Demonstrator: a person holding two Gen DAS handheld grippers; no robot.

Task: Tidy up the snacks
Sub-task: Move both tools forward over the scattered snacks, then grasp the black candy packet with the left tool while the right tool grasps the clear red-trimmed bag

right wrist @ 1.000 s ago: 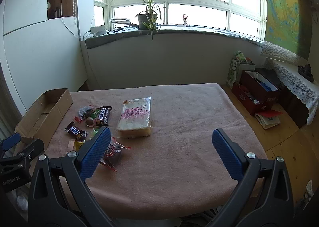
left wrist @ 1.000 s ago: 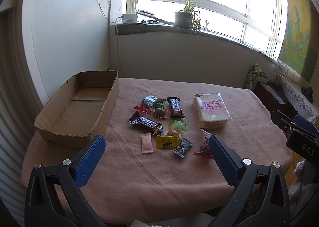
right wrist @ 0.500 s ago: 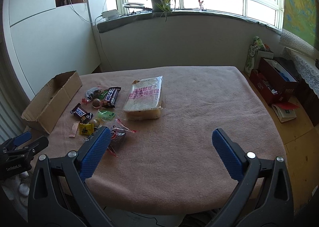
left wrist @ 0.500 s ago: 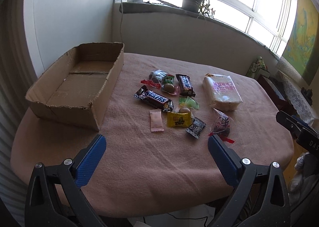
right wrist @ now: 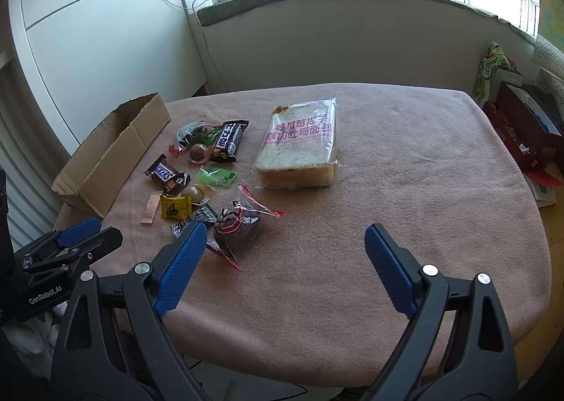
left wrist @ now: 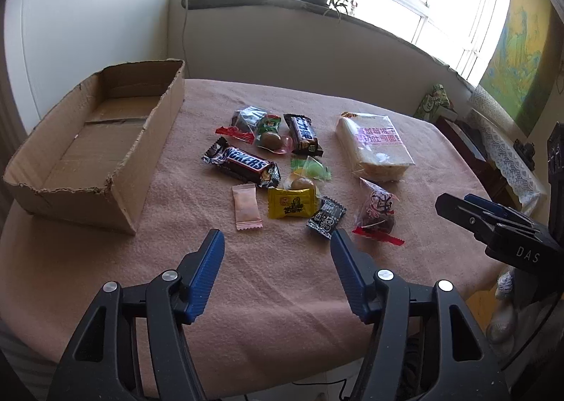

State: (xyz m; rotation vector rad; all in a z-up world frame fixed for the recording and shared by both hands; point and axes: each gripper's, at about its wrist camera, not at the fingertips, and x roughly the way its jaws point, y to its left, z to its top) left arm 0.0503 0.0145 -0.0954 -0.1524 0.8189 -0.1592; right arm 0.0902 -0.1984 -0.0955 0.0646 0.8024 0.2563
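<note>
Just ahead of the half-closed, empty left tongs (left wrist: 276, 242), whose jaws have just been closing, lies the pink sachet (left wrist: 246, 207), long axis probably pointing away; wider, empty right tongs (right wrist: 282, 238) sit farther off.

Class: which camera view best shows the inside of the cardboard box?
The left wrist view: the cardboard box sits near and its bare floor shows. The right wrist view gives mainly its outer side wall, floor hidden.
</note>
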